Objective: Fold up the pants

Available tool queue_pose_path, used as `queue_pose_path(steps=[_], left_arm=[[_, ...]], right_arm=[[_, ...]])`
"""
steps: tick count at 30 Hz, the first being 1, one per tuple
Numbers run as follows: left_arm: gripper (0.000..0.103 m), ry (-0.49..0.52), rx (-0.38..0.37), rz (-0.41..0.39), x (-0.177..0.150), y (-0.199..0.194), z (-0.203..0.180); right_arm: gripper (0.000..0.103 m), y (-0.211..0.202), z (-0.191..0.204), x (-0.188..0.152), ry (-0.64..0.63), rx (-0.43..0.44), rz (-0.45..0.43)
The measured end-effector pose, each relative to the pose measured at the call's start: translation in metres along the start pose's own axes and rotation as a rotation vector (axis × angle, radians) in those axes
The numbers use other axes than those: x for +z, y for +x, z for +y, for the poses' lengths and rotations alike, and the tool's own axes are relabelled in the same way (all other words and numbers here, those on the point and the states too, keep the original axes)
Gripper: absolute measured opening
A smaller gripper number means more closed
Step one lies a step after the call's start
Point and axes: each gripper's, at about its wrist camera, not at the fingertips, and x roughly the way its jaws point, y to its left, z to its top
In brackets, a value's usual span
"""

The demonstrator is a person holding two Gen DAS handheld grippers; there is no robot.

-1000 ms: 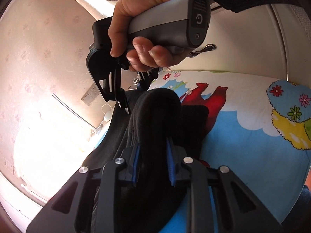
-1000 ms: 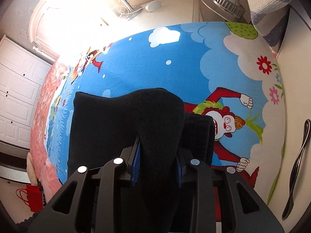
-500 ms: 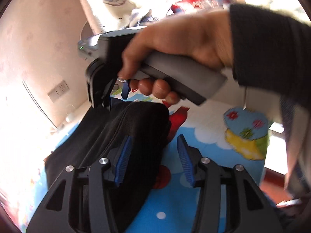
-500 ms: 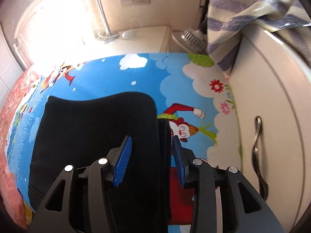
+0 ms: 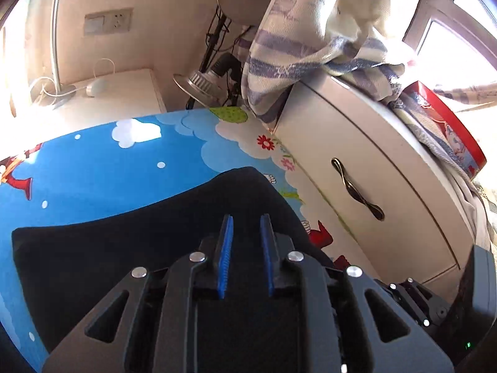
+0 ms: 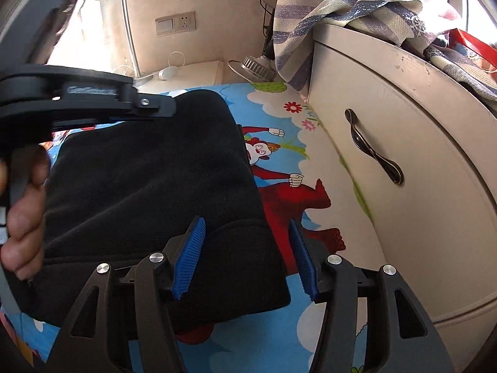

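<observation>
The black pants lie folded into a thick stack on the blue cartoon bedsheet. My left gripper hovers over the stack's right part, its blue pads a narrow gap apart with nothing clearly pinched between them. In the right wrist view the folded pants fill the left half. My right gripper is open and empty over the stack's near right corner. The left gripper's body and the hand holding it show at the far left edge of the stack.
A cream cabinet with a dark handle stands close on the right of the bed. A striped cloth hangs over its top. A lamp and a bedside table with cables stand beyond the bed.
Both grippers have let go of the pants' fold, and it now lies flat on the stack. The right gripper opened wide and drew back; the left swung round toward the cabinet.
</observation>
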Motion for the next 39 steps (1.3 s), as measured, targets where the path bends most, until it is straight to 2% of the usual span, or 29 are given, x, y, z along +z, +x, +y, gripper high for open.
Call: queue_pose_path(steps=[2, 3, 5, 12, 20, 23, 25, 28, 30, 33, 34, 36, 37, 39], left_arm=[[0.007, -0.007, 0.036, 0.076, 0.009, 0.038, 0.006], [0.004, -0.022, 0.041, 0.095, 0.009, 0.048, 0.009], [0.003, -0.032, 0.038, 0.11, 0.01, 0.057, 0.013], [0.003, -0.043, 0.044, 0.169, 0.016, 0.067, 0.016], [0.003, -0.043, 0.055, 0.177, 0.016, 0.068, 0.014], [0.003, -0.089, 0.006, 0.17, 0.015, 0.064, 0.021], [0.003, -0.164, -0.04, 0.156, 0.011, 0.048, 0.031], [0.009, -0.203, -0.066, 0.079, -0.012, -0.003, 0.031], [0.011, -0.17, -0.023, 0.013, -0.041, -0.043, 0.026], [0.013, -0.161, 0.066, -0.06, -0.102, -0.093, 0.022], [0.016, -0.154, 0.099, -0.068, -0.122, -0.104, 0.022], [0.036, -0.15, 0.185, -0.052, -0.158, -0.114, 0.026], [0.04, -0.159, 0.209, -0.028, -0.172, -0.115, 0.032], [0.041, -0.179, 0.22, -0.058, -0.189, -0.127, 0.038]], right_arm=[[0.051, 0.001, -0.001, -0.001, 0.001, 0.002, 0.003], [0.051, 0.001, -0.001, -0.002, 0.002, -0.001, 0.002], [0.051, 0.003, -0.002, -0.004, 0.008, 0.001, -0.002], [0.051, 0.002, -0.003, -0.007, 0.021, 0.02, -0.006], [0.051, 0.005, -0.006, -0.011, 0.024, 0.034, -0.023], [0.054, 0.005, -0.006, -0.011, 0.019, 0.033, -0.024], [0.062, 0.005, -0.009, -0.011, 0.022, 0.031, -0.018], [0.064, 0.005, -0.016, -0.012, 0.044, 0.058, -0.005], [0.065, 0.005, -0.015, -0.011, 0.04, 0.054, -0.004], [0.074, 0.003, -0.013, -0.011, 0.022, 0.018, -0.018], [0.077, 0.003, -0.013, -0.01, 0.02, 0.008, -0.024], [0.082, 0.003, -0.015, -0.008, 0.021, -0.002, -0.027], [0.084, 0.002, -0.016, -0.006, 0.027, 0.001, -0.024], [0.084, -0.004, -0.018, 0.0, 0.045, 0.005, -0.012]])
